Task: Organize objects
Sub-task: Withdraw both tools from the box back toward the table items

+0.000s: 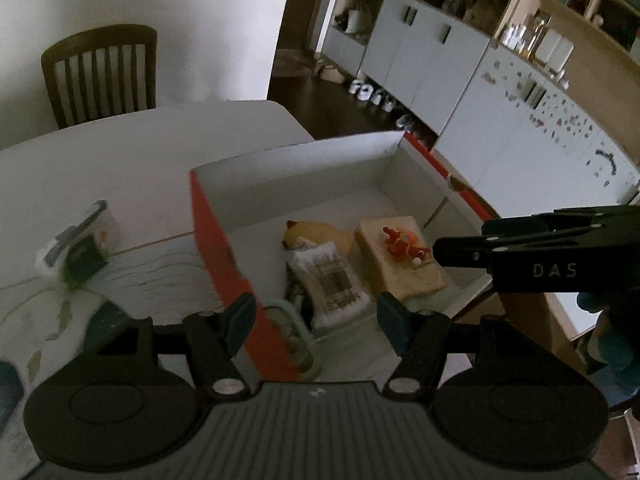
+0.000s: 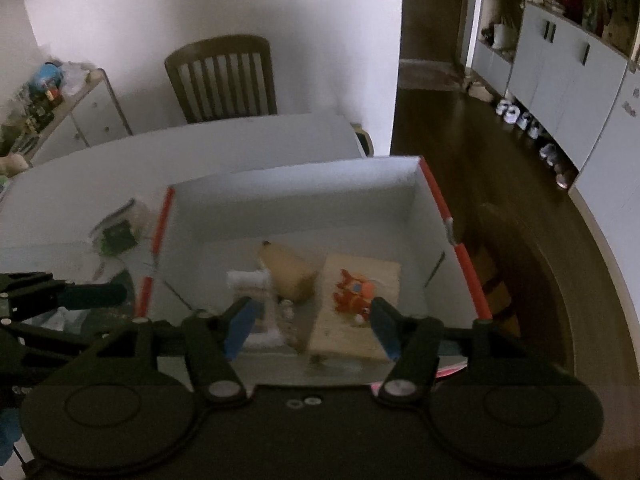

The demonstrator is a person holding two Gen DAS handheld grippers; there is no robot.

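Your left gripper hangs over the near left corner of the open white cardboard box with red outer walls, fingers spread wide and holding nothing; one blue-padded finger sits outside the red wall, the other over the box interior. Your right gripper hovers above the near edge of the same box, fingers likewise wide apart and empty. Inside the box, on its floor: a tan rectangular block with a small orange-red toy figure lying on top; just left of it a yellow-tan rounded plush shape; touching that, nearer you, a white pouch with dark printed lettering. A pale green looped item lies against the near left wall, partly hidden. On the white bench, outside the box to the left, a clear plastic packet with green and grey contents lies apart from the red wall. A dark wooden slat-back chair stands at the bench's far side.
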